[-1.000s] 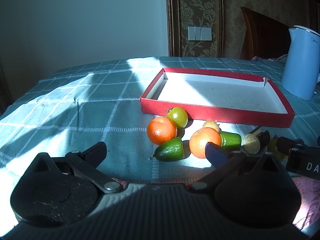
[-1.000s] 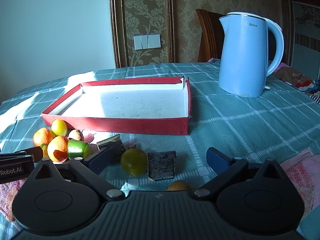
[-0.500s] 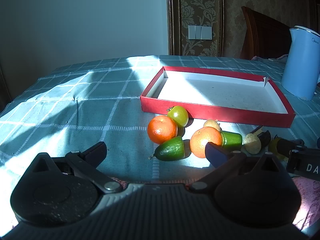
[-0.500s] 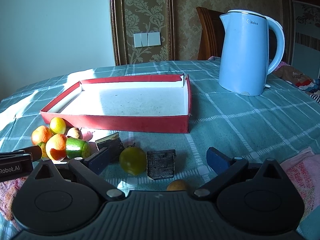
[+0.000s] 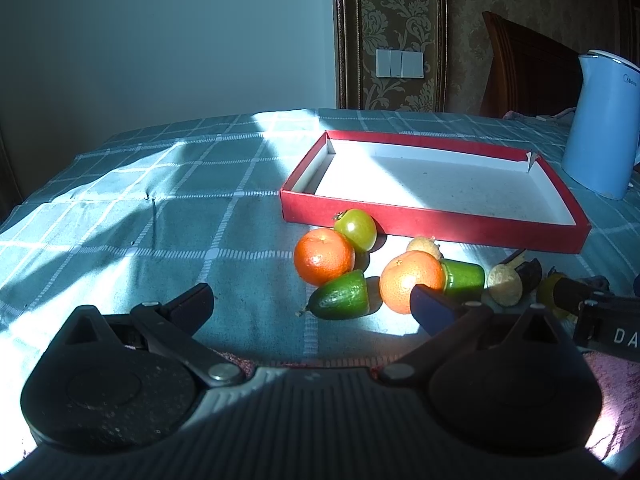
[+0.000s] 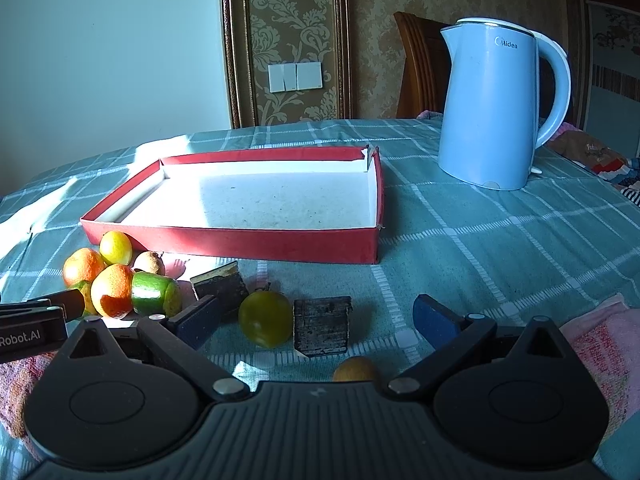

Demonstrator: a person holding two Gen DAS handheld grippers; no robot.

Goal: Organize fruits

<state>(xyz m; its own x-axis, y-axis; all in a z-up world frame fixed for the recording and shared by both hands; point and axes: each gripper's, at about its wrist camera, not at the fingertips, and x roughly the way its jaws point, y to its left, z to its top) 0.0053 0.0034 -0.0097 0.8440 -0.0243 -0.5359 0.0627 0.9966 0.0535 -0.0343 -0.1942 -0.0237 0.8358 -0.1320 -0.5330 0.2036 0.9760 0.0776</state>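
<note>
A shallow red tray with a white floor lies empty on the checked cloth. Before its near wall sit two oranges, a green tomato, two green cucumber halves and a small tan fruit. My left gripper is open just short of this cluster, holding nothing. In the right wrist view a yellow-green plum, two dark blocks and a small orange-brown fruit lie between the fingers of my open right gripper.
A light blue electric kettle stands right of the tray. A pink towel lies at the near right edge. A wooden chair stands behind the table. Bare checked cloth spreads to the left.
Both views have shifted slightly: the tray and fruit sit a little lower and nearer in the frames. No fruit has moved, and both grippers stay open.
</note>
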